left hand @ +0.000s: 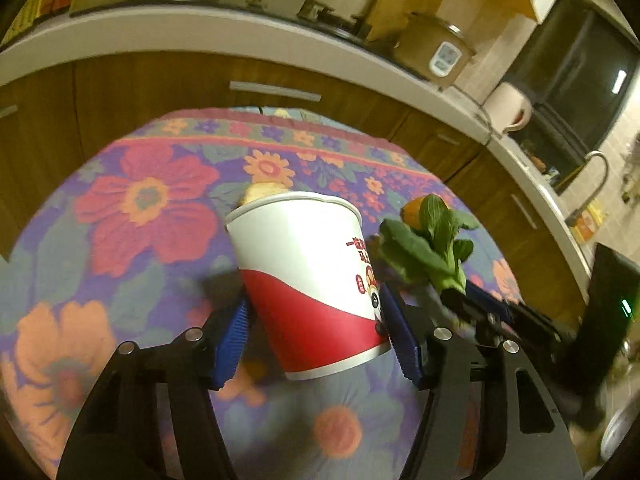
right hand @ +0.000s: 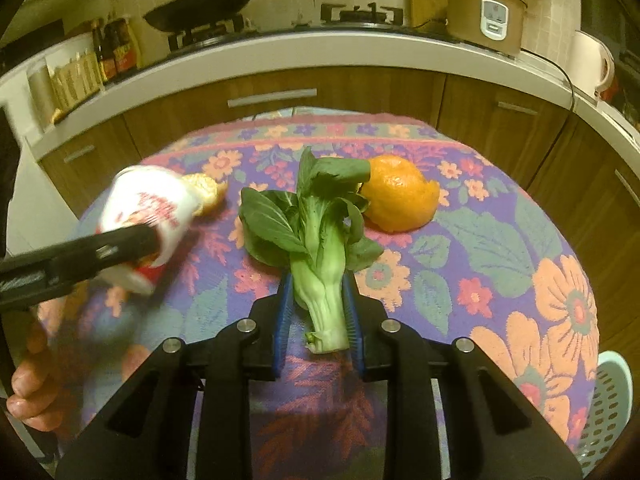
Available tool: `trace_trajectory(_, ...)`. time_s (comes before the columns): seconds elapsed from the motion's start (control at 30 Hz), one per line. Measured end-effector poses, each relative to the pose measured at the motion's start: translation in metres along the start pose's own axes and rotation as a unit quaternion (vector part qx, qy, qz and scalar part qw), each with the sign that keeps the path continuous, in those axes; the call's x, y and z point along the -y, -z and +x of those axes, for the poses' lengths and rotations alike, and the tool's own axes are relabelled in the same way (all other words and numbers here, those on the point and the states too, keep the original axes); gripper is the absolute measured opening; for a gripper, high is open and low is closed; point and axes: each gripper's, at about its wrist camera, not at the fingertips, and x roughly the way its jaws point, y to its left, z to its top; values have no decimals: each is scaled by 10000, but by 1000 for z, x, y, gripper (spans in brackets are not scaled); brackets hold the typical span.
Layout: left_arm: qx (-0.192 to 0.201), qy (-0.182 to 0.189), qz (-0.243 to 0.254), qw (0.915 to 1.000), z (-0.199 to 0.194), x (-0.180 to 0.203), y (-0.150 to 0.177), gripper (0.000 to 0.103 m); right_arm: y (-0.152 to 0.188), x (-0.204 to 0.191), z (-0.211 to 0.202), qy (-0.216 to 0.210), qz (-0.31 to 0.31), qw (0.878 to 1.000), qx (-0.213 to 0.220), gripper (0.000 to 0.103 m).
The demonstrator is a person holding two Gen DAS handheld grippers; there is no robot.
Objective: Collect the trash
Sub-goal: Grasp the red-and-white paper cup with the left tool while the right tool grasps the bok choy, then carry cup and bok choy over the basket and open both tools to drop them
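Observation:
My left gripper [left hand: 316, 316] is shut on a white and red paper cup [left hand: 308, 276] and holds it tilted above the flowered tablecloth [left hand: 132, 216]. The cup also shows in the right wrist view [right hand: 148, 216], blurred, with the left gripper's arm across it. My right gripper [right hand: 318, 312] is shut on the stem of a green bok choy [right hand: 316, 240], which also shows in the left wrist view [left hand: 432, 248]. An orange peel [right hand: 400, 200] lies on the cloth behind the bok choy. A second peel piece [right hand: 204, 192] lies behind the cup.
A kitchen counter [right hand: 320, 46] with wooden cabinets curves behind the table, with a wok [right hand: 208, 8], a rice cooker [right hand: 486, 14] and a kettle [right hand: 592, 64]. A pale green plastic basket [right hand: 608, 412] stands at the table's right edge.

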Motion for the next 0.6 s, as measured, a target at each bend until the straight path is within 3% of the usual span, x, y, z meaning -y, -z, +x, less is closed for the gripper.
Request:
trace_trajectory(0.3,253,360,328,9985,-51,-16,19,60,35,6,-47,-132,350,9990,234,21)
trace_trajectory(0.6,175,899,839,9923,-42,44,30,61,70,41,-91,97,806,9956,466,21)
